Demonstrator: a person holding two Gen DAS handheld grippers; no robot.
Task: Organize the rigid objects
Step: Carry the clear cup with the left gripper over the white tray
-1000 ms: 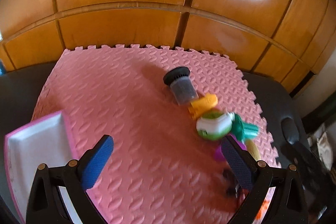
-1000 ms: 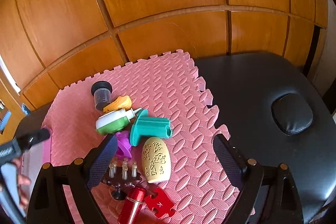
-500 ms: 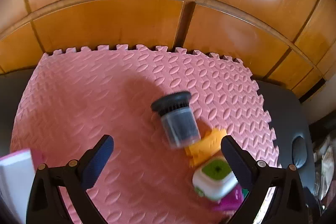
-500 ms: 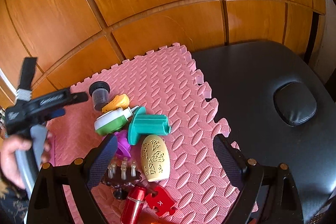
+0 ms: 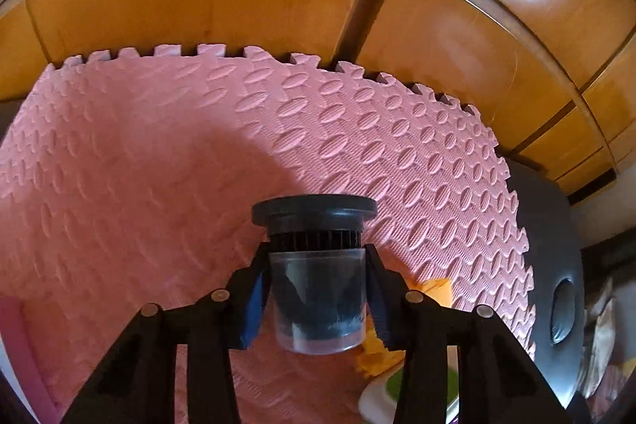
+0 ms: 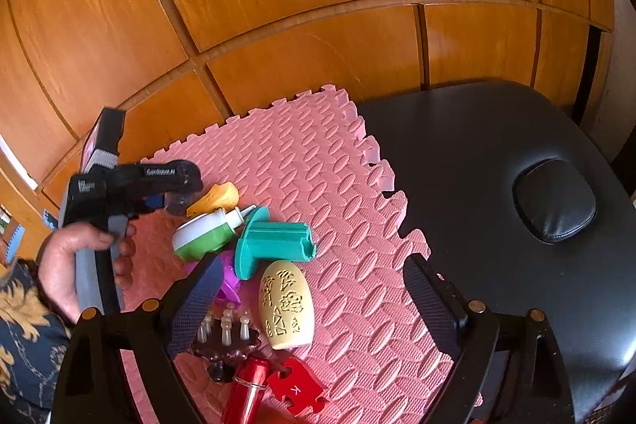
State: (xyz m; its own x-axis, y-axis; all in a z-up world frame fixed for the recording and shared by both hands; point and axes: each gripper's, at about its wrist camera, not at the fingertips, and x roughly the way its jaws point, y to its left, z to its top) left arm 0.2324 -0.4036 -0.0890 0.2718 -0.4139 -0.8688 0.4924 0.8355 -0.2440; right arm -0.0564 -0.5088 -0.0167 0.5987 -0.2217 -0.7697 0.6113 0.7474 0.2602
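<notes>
Left wrist: left gripper jaws just closed onto black-capped jar.

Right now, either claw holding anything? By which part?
Left claw grips the black-capped clear jar by its clear body, below the cap. Right claw is open and empty.

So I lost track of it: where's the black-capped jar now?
The black-capped jar sits between the left claw's pads on the pink mat, beside the orange piece.

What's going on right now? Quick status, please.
Left gripper just closed on black-capped jar. Right gripper open, empty, above toy pile. Orange piece beside jar.
</notes>
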